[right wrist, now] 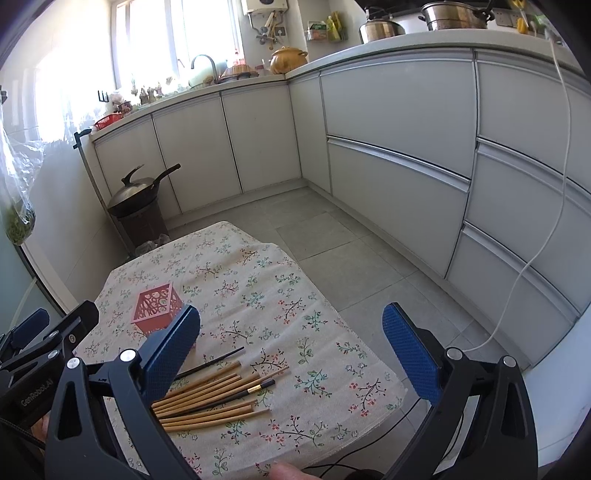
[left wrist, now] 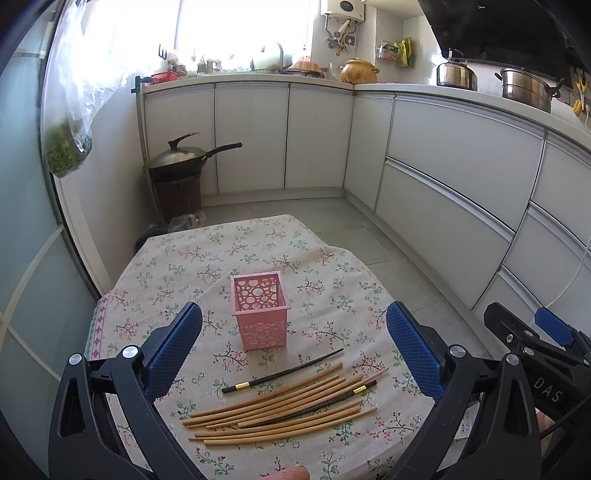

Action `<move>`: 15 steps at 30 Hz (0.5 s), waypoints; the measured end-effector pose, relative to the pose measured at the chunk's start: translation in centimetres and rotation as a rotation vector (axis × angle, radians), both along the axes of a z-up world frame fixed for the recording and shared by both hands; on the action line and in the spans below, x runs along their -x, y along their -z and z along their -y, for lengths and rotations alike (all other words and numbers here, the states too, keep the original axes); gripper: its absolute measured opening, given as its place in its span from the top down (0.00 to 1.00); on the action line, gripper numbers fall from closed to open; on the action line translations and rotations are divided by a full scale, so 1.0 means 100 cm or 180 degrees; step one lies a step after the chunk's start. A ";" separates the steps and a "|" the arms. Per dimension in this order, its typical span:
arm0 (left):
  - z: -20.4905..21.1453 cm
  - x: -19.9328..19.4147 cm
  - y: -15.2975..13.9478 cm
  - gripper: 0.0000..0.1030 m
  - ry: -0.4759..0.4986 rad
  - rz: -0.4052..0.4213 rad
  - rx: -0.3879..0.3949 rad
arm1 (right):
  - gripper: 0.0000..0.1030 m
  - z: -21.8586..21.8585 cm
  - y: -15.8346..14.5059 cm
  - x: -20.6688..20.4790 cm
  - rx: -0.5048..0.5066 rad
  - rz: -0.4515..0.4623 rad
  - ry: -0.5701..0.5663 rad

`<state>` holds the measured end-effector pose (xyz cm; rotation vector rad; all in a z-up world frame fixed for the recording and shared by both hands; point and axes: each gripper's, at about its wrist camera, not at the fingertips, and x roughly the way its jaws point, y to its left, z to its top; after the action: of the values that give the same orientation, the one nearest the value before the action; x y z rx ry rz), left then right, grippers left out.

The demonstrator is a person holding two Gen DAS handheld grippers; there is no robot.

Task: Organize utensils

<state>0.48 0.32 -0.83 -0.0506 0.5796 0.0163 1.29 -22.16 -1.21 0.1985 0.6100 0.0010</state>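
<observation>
The right hand-held gripper (right wrist: 291, 332) hangs wide open above chopsticks (right wrist: 214, 398) beside a pink holder (right wrist: 157, 304).

Chopsticks (left wrist: 284, 410) lie on the tablecloth (left wrist: 184, 266), holder (left wrist: 260, 312) just behind.

Sunlit kitchen window (left wrist: 240, 26), white cabinets (left wrist: 251, 136), grey tiled floor (right wrist: 332, 236).

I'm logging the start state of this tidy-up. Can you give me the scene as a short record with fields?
surface: table with floral cloth
holder: pink perforated basket, upright, looks empty
utensils: bamboo chopsticks lying loose in front of the basket, two black chopsticks among them
left gripper: open, holding nothing
right gripper: open, holding nothing
</observation>
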 end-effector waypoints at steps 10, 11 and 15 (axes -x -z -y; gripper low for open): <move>0.000 0.000 0.001 0.07 0.0001 -0.0004 -0.0001 | 0.06 0.000 0.000 0.001 -0.0003 -0.0009 -0.0001; 0.000 0.000 0.001 0.07 0.0001 -0.0005 -0.0001 | 0.06 0.000 0.000 0.001 -0.0002 -0.0009 0.0001; 0.001 -0.001 0.003 0.07 0.0003 -0.0022 -0.0008 | 0.06 0.000 0.000 0.001 -0.0003 -0.0009 0.0001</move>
<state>0.59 0.27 -1.09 -0.0479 0.5866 0.0164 1.20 -22.20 -1.18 0.1996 0.6127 0.0007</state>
